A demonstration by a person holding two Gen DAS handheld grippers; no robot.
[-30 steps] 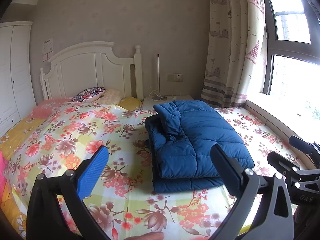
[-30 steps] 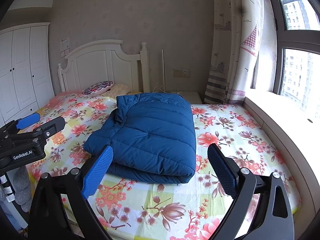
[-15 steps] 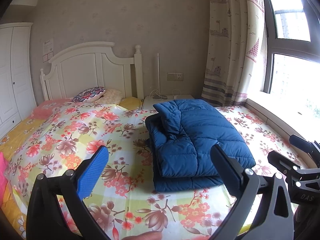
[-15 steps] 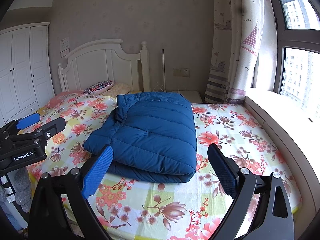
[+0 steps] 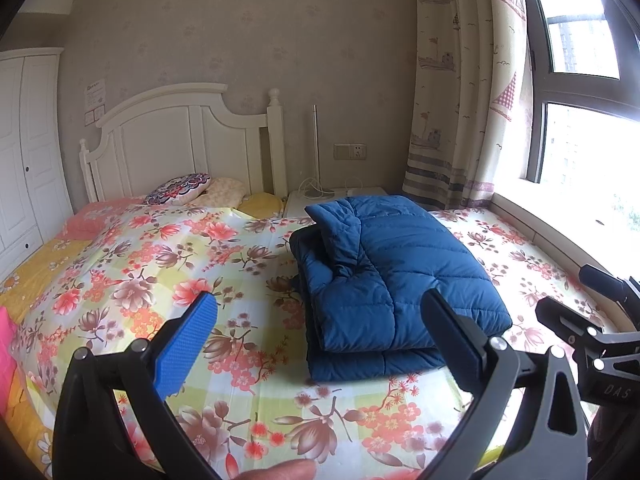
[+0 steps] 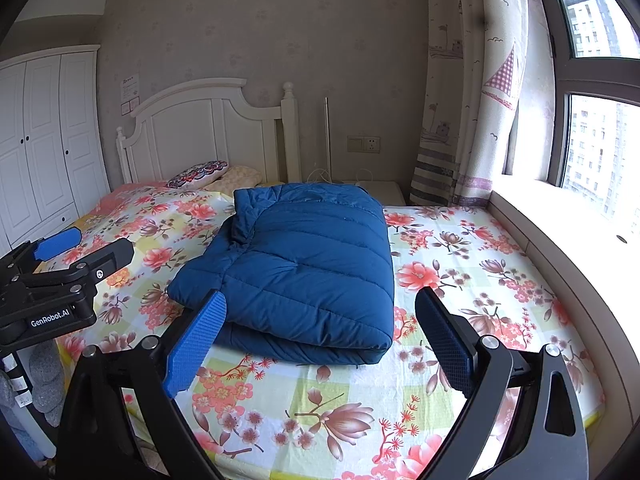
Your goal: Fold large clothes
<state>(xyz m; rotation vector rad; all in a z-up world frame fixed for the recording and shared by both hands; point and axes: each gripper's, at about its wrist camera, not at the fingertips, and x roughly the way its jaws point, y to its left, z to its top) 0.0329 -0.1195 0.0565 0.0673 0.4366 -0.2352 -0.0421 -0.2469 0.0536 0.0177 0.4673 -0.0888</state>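
Observation:
A blue quilted down jacket (image 5: 392, 272) lies folded into a thick rectangle on the floral bed sheet (image 5: 168, 264); it also shows in the right wrist view (image 6: 304, 264). My left gripper (image 5: 320, 336) is open and empty, held above the foot of the bed, short of the jacket. My right gripper (image 6: 320, 332) is open and empty, held just in front of the jacket's near folded edge. Each gripper shows at the edge of the other's view: the right one (image 5: 580, 316) and the left one (image 6: 80, 248).
A white headboard (image 5: 180, 144) and pillows (image 5: 180, 194) are at the far end. A white nightstand (image 5: 336, 196) stands beside the bed. A curtain (image 5: 464, 92) and window sill (image 6: 560, 216) run along the right. A white wardrobe (image 6: 44, 140) stands left.
Nothing has visibly changed apart from a very slight camera drift; both grippers stay open and the jacket lies still.

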